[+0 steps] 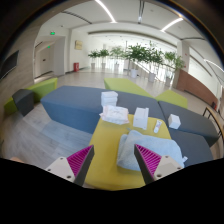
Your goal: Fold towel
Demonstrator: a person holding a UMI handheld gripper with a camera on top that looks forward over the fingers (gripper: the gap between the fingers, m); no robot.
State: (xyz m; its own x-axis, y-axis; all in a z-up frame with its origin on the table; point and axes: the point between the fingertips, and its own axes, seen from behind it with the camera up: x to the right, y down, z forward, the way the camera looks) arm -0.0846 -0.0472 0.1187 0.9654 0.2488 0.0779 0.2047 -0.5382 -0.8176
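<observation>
In the upper left of the frame, a doorway (44,58) is showing in the pale wall of a large hall, and a green seat block (30,97) is sitting at the left edge below it. Toward the centre, blue-grey cushioned blocks (75,103) are lying beside a yellow table (108,150), which is running from the middle of the frame down to the bottom.

At the bottom centre, the gripper (116,165) is hovering over the table with its fingers spread wide apart, the magenta pads (79,160) facing inward and pinching nothing. The towel (138,146), pale blue and crumpled, is lying on the table just ahead of the right finger, partly between the two fingers; whether it is touching the finger cannot be told.

Further up the table, in mid-frame, white folded items (112,108) are resting, with small white objects (141,119) to their right. In the upper right, a row of potted plants (140,55) is standing under the ceiling light strips (105,11).
</observation>
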